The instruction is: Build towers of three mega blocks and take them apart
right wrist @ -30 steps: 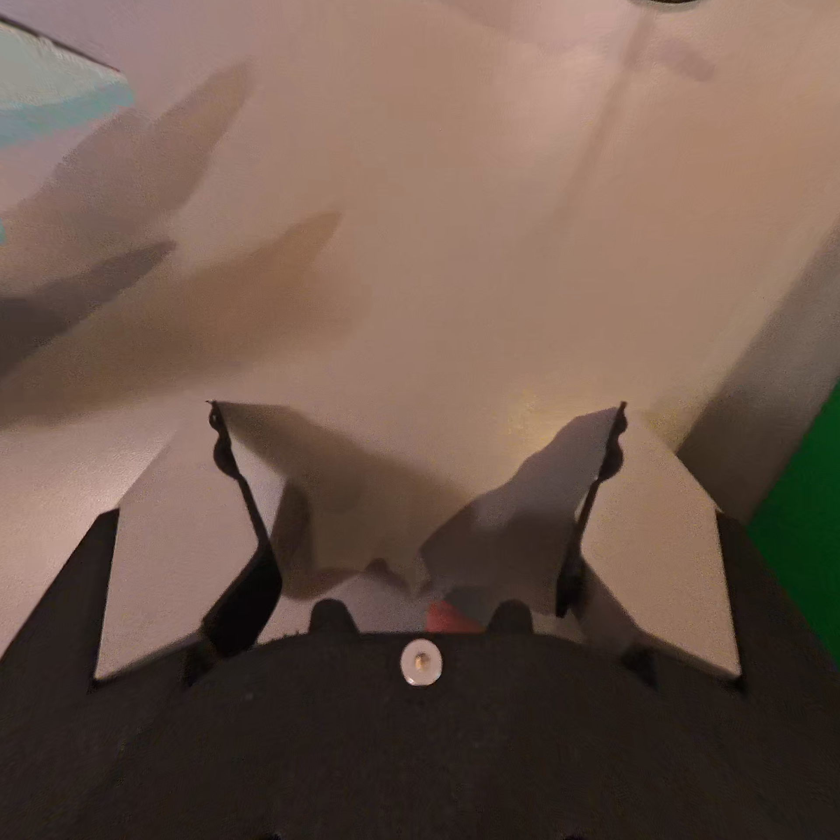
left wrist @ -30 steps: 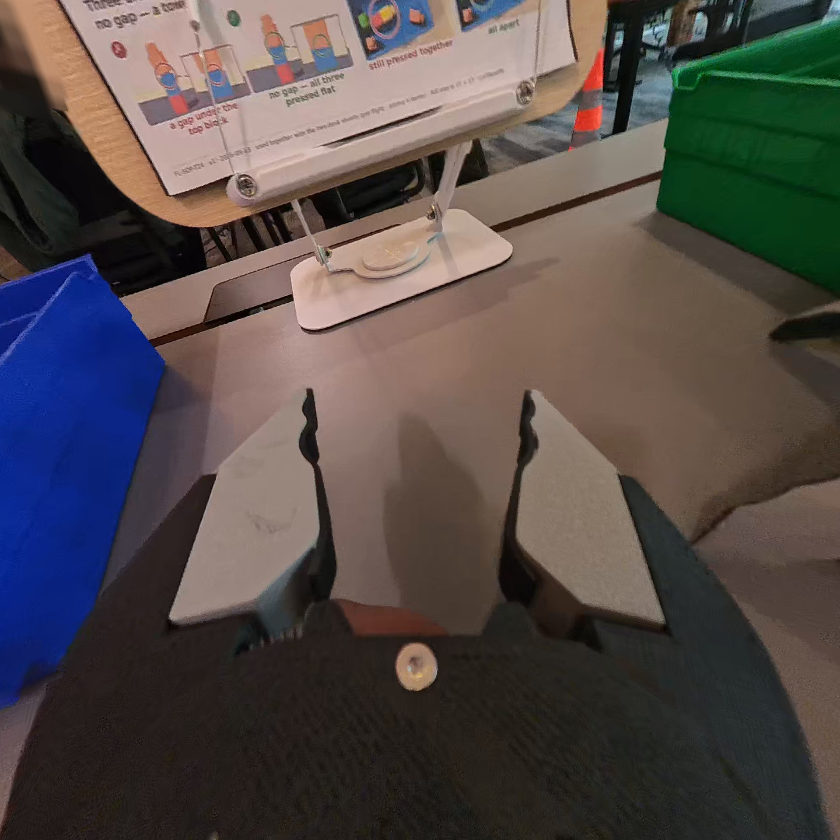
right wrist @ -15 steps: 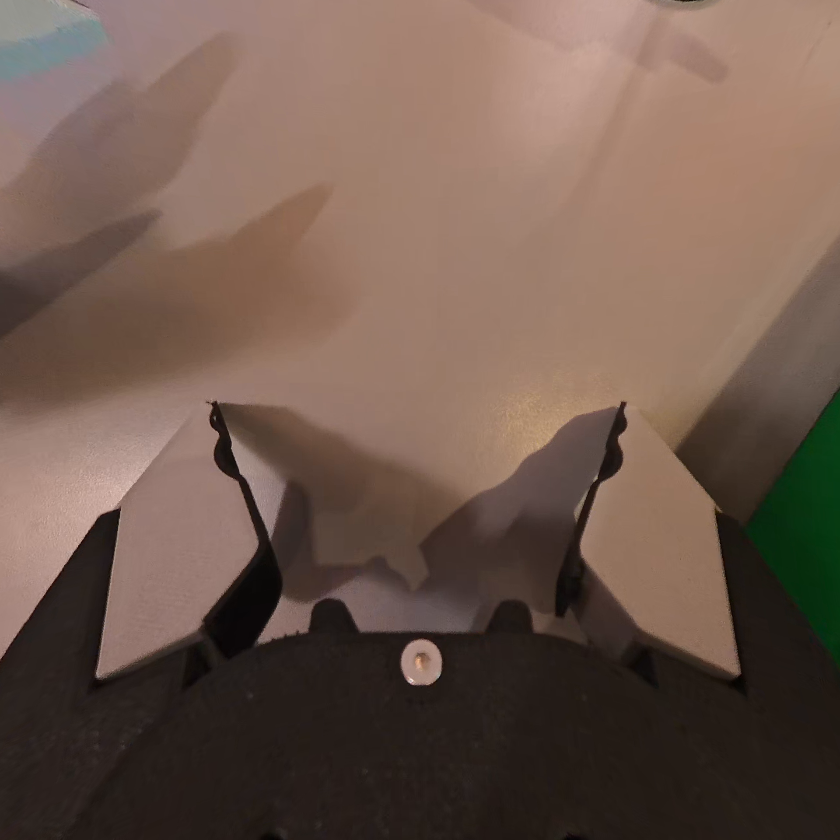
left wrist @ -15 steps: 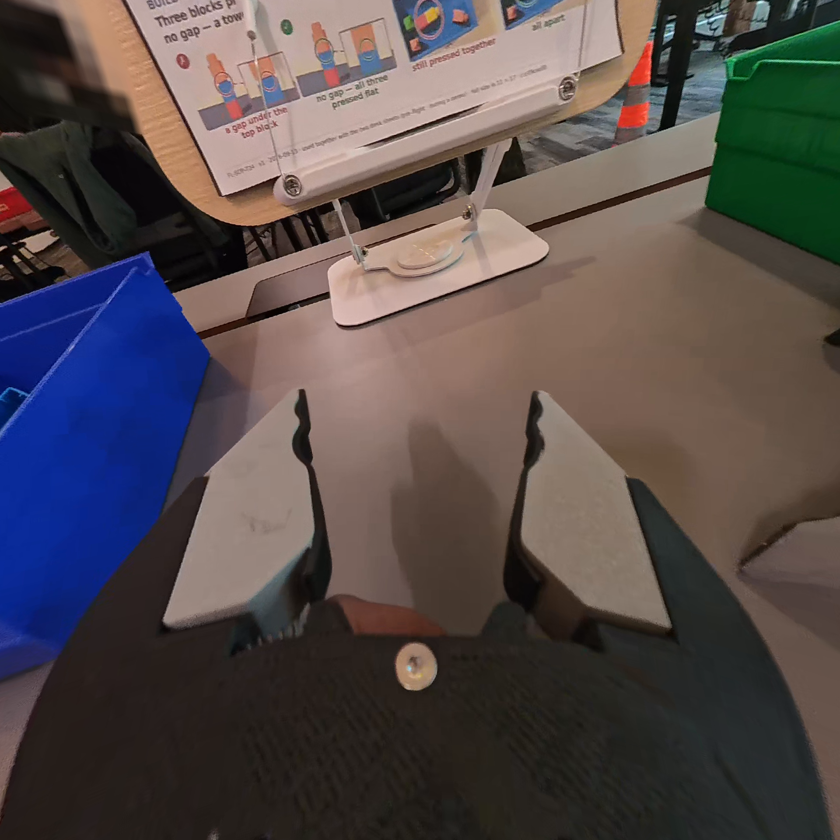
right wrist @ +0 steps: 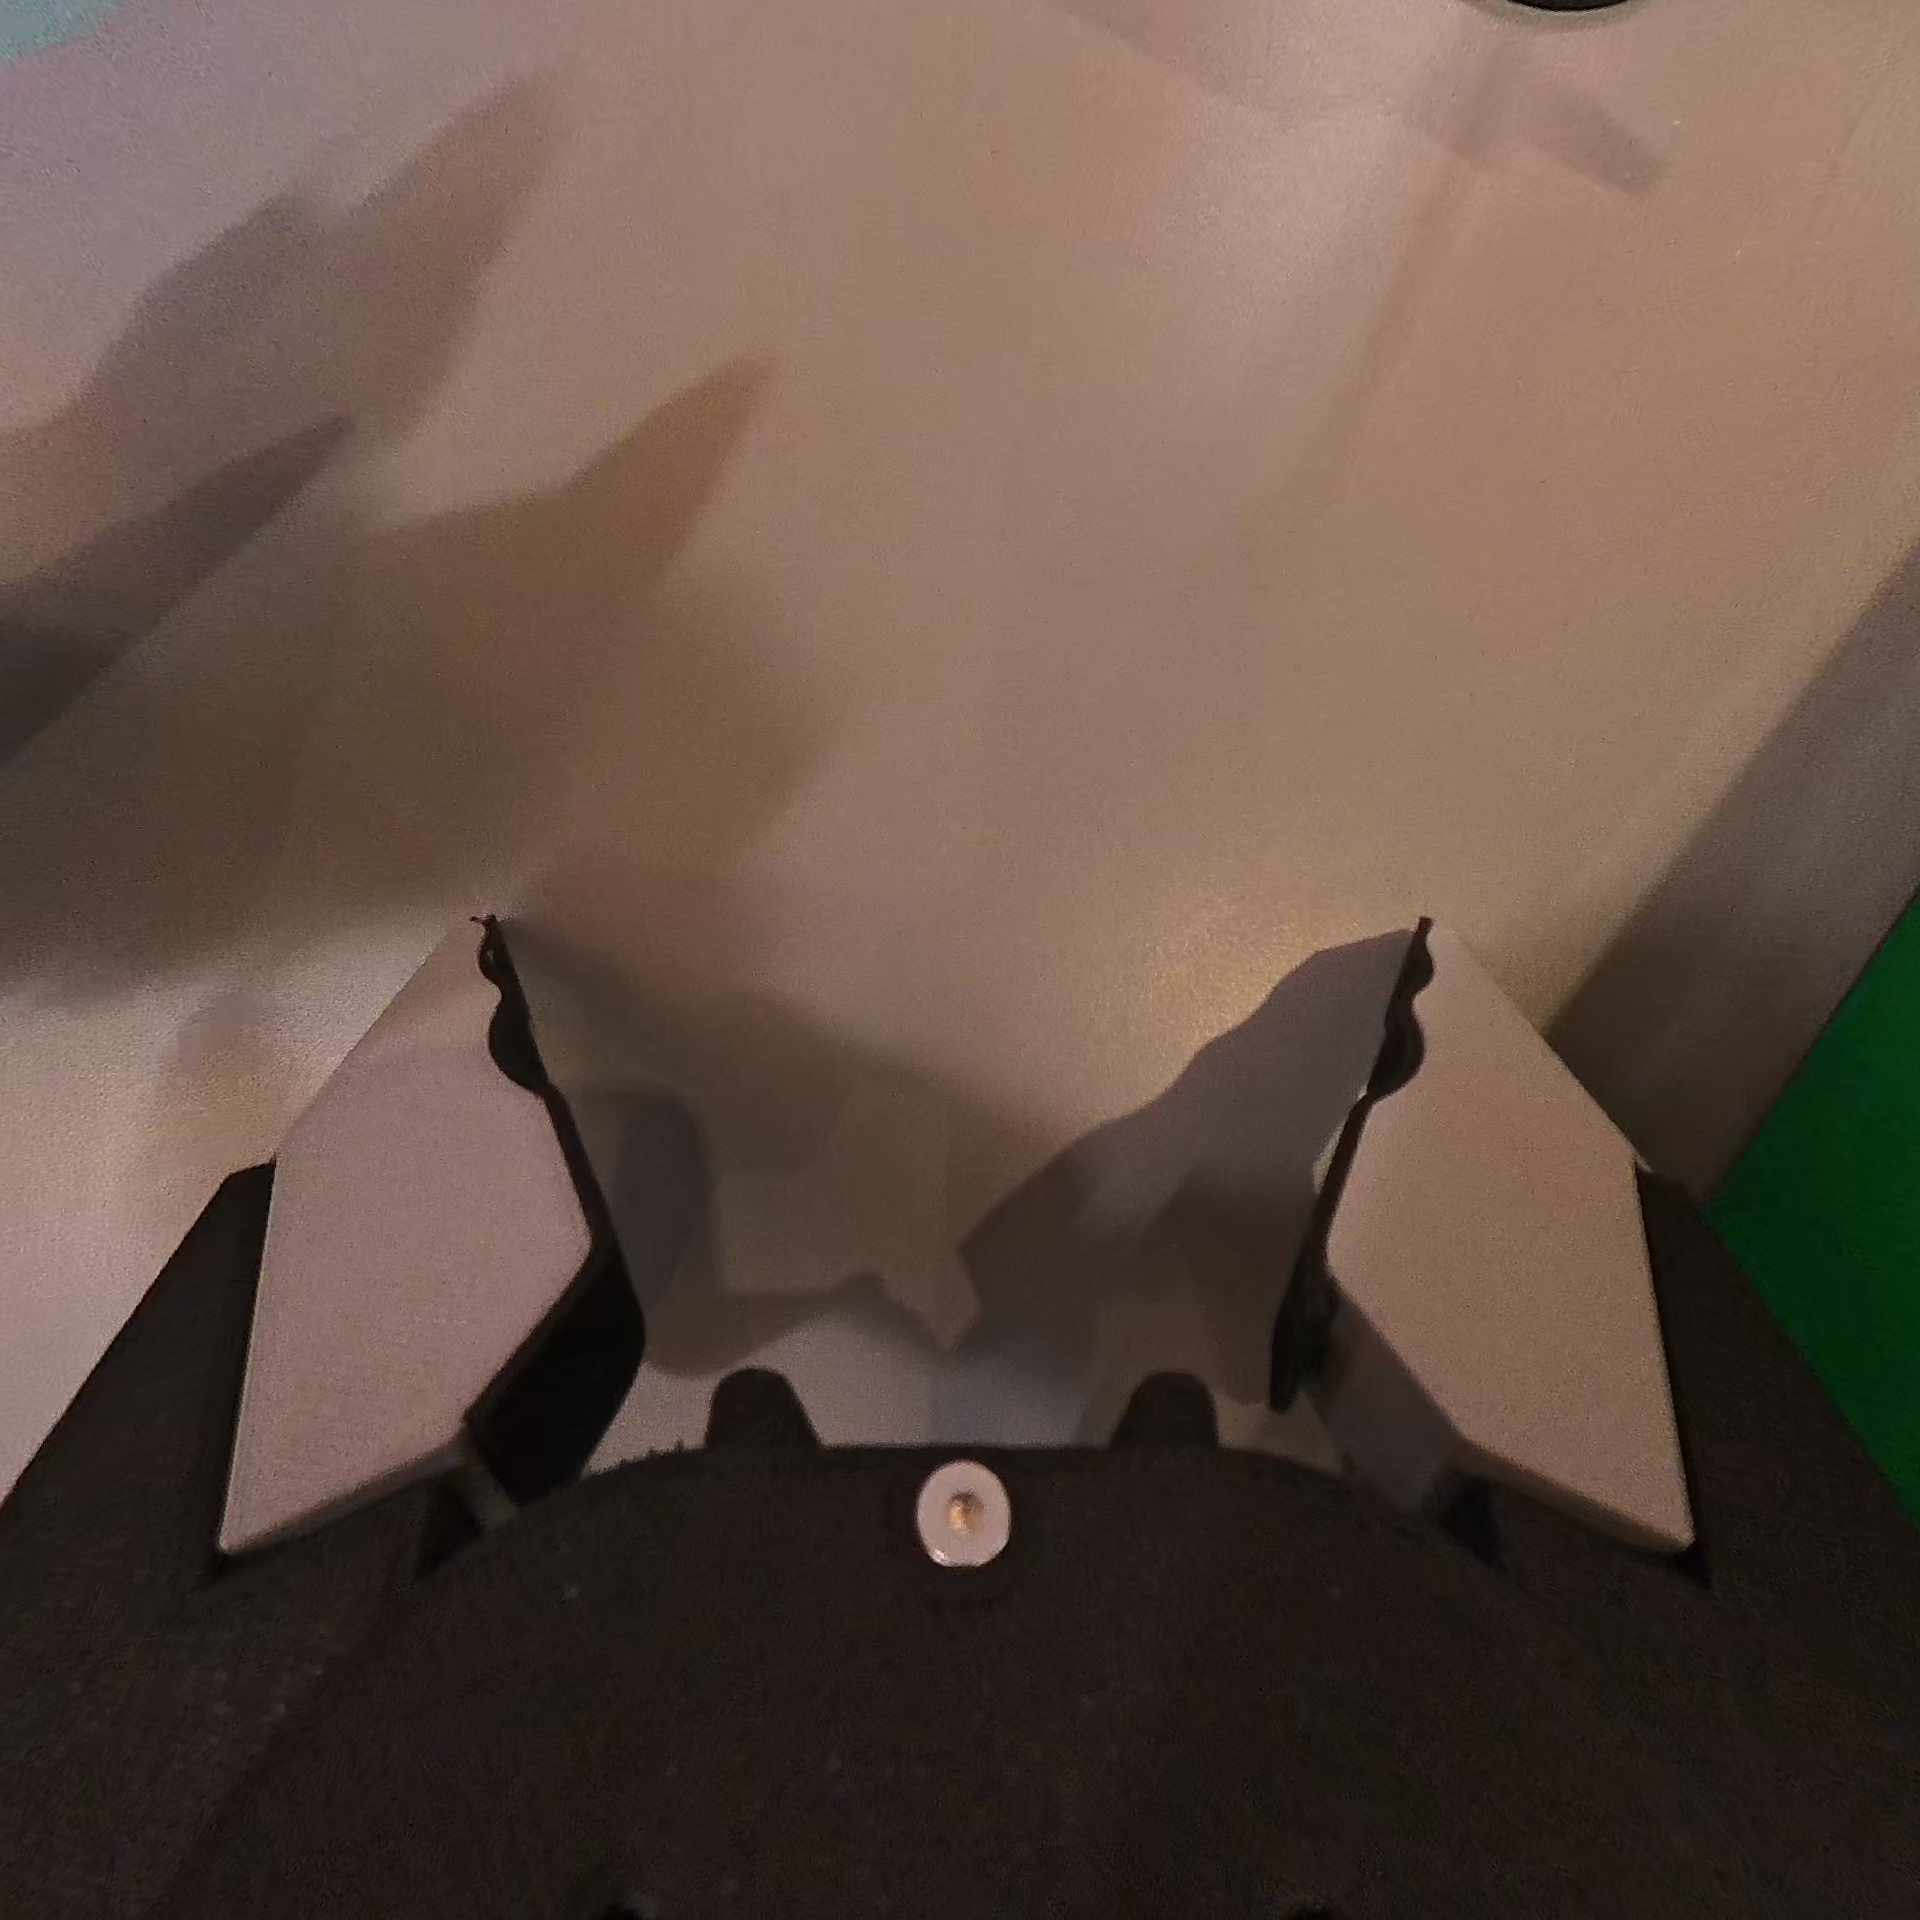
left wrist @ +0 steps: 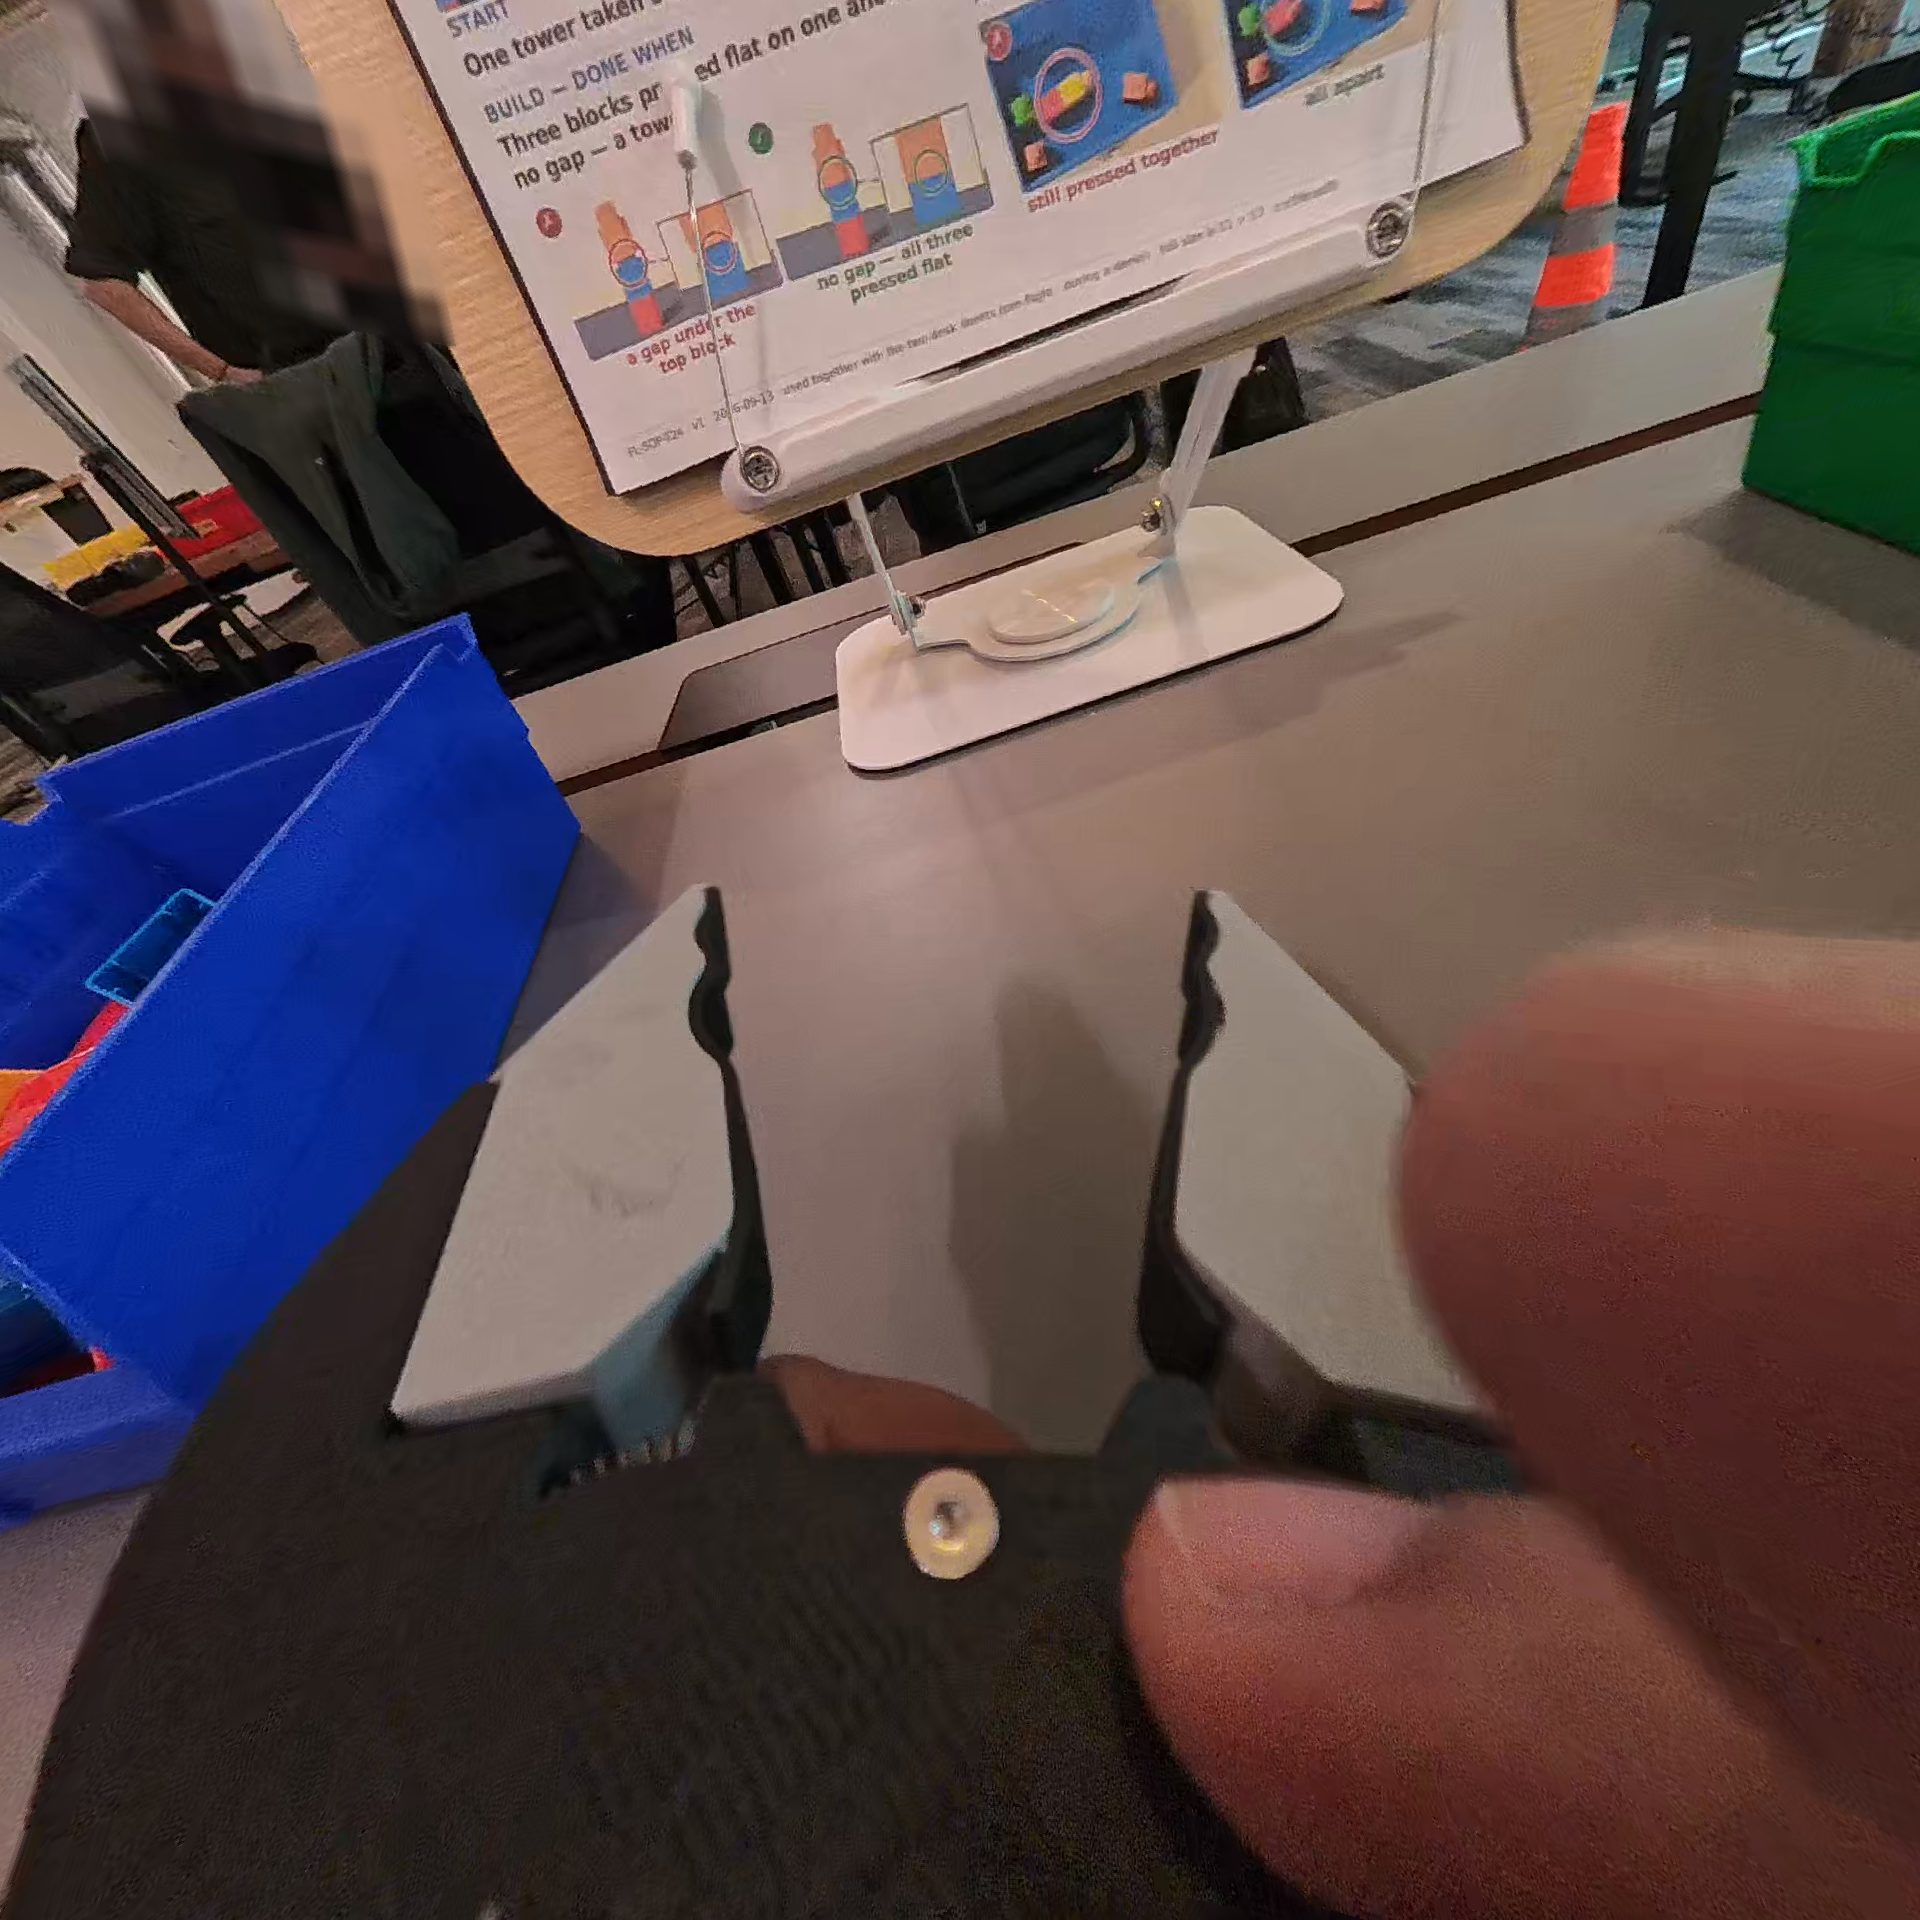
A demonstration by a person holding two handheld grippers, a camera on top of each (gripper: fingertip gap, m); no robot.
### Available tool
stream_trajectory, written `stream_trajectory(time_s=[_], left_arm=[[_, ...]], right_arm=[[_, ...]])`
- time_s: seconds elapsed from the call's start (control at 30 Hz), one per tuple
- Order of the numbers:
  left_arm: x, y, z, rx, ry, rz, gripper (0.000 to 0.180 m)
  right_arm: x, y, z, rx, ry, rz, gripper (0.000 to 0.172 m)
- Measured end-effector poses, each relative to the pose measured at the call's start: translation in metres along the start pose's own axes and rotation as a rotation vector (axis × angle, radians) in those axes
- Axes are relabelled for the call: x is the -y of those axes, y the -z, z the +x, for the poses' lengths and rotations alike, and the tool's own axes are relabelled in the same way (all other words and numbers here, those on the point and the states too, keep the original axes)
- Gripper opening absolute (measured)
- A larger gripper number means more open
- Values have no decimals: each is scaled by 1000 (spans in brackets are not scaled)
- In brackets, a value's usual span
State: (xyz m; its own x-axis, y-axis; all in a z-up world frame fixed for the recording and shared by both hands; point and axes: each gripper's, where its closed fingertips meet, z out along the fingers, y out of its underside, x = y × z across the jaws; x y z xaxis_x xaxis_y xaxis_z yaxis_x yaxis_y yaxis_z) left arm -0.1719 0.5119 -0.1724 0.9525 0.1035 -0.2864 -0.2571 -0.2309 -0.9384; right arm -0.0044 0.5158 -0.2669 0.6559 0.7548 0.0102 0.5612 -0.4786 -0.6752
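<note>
A grey bench (left wrist: 1455, 831) stretches bare between a blue bin (left wrist: 270, 997) at the left and a green bin (left wrist: 1839, 343) at the right, with an instruction card on a white stand (left wrist: 1081, 655) at the far edge. The mega blocks (left wrist: 42, 1091) show only as red, orange and blue pieces inside the blue bin; none stands on the bench, so tower building looks not yet begun. The step in hand appears to be fetching a first block: the sound course is to swing left over the bin wall, come down square on one block's flat sides, and close only once both pads flank it. The left gripper (left wrist: 954, 914) hovers over the bench, jaws parted and empty, a blurred hand (left wrist: 1662, 1455) close to the lens. The right gripper (right wrist: 954, 925) is spread wider, grasping nothing, low over the bare bench beside the green bin.
</note>
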Motion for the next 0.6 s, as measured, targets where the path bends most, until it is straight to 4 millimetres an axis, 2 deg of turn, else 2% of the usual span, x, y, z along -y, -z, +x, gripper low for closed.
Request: stream_trajectory(time_s=[0.47,0.6], left_arm=[[-1,0,1,-20,23,-10,90],[-1,0,6,-34,1,-9,90]], right_arm=[[0,0,0,0,0,0,156],[0,0,0,0,0,0,156]])
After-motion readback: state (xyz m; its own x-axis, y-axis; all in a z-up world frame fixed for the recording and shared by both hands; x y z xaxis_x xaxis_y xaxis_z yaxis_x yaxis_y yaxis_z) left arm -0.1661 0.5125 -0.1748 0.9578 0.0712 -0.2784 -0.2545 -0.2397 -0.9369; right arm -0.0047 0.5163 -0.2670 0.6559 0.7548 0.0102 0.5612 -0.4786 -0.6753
